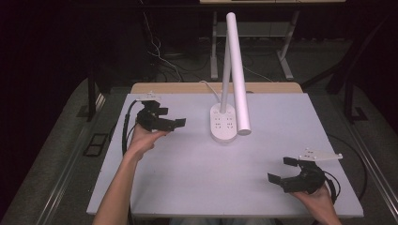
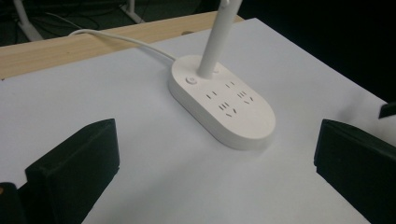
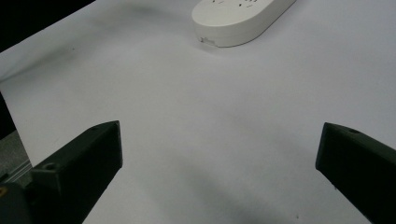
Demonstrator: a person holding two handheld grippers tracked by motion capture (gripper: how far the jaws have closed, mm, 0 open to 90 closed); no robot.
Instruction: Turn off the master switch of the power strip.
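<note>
One lamp, two open grippers

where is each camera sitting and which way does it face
high view: above the near table edge, looking forward and down at the desk lamp; both forearms, left gripper, right gripper show.
left gripper view: on that gripper, facing the lamp base; own jaws show.
right gripper view: low, facing the table; own jaws show.
All share the base.

1. L gripper is held at the far left of the table, jaws spread wide, nothing gripped, pointed to the right.
2. L forearm is stretched forward from the bottom edge.
3. R gripper is held near right, jaws wide apart, nothing gripped, pointed left.
4. R hand is wrapped under its body.
</note>
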